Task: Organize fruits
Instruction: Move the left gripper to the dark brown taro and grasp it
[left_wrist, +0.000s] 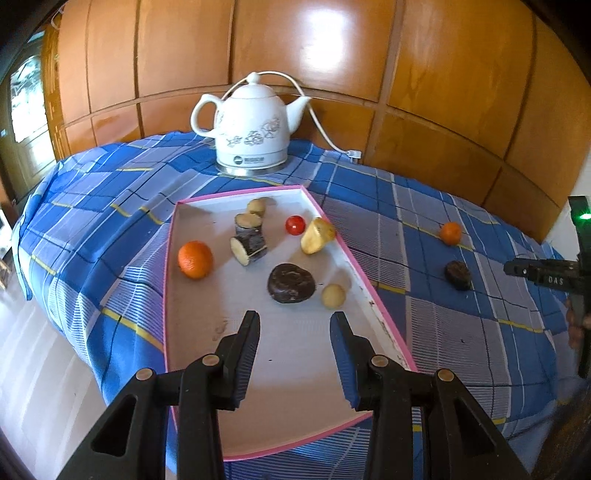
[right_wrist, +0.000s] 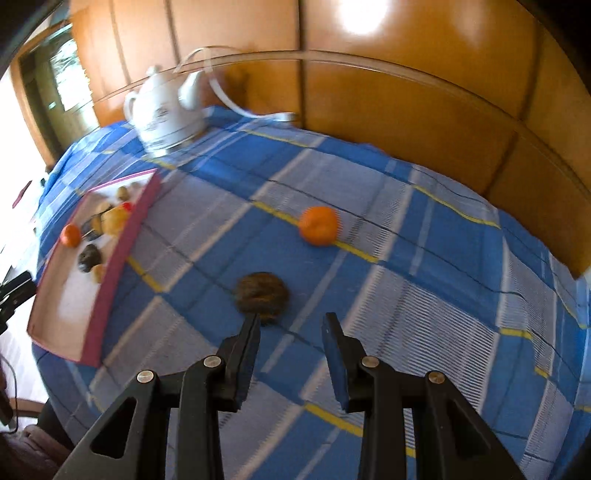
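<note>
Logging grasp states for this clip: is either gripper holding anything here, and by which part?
Nothing is held. The left gripper hangs empty over the tray; the right gripper is empty, near the dark fruit on the cloth.

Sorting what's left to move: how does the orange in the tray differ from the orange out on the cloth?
The tray orange lies inside the pink-rimmed tray, near its left wall; the cloth orange lies on the checked tablecloth, outside it. The tray orange has other items around it; the cloth orange has only a dark brown piece nearby. Both are round, orange and untouched.

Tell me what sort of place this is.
Probably a room in a home: a table under a blue plaid cloth, a white electric kettle on it, and glossy wooden wall panels behind.
</note>
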